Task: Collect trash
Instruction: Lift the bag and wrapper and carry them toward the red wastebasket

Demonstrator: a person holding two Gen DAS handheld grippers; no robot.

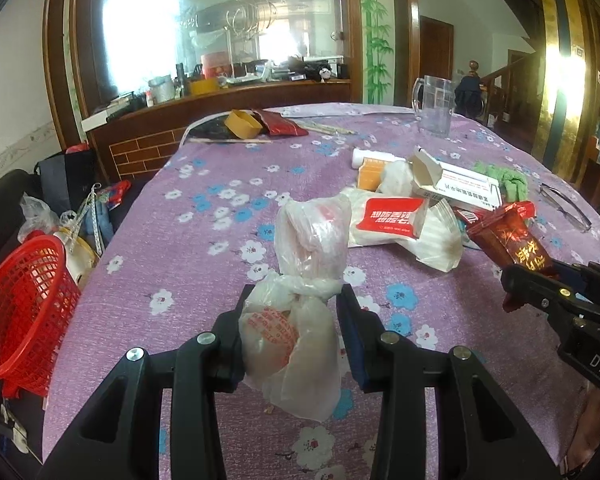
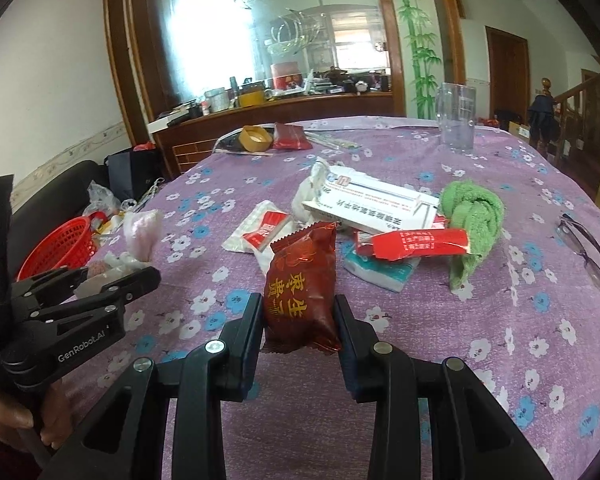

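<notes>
Purple floral tablecloth (image 2: pixel 480 360) holds most trash still. My left gripper (image 1: pixel 294 334) pinches a knotted plastic bag (image 1: pixel 300 320); my right gripper (image 2: pixel 298 320) clamps a maroon snack packet (image 2: pixel 300 292). Red basket (image 1: pixel 24 304) waits beside the table, left.

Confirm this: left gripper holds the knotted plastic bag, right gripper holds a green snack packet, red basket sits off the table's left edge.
One error: the snack packet in the right gripper is dark red, as the right wrist view shows. The left gripper does hold the knotted plastic bag, and the red basket sits off the left edge.
</notes>
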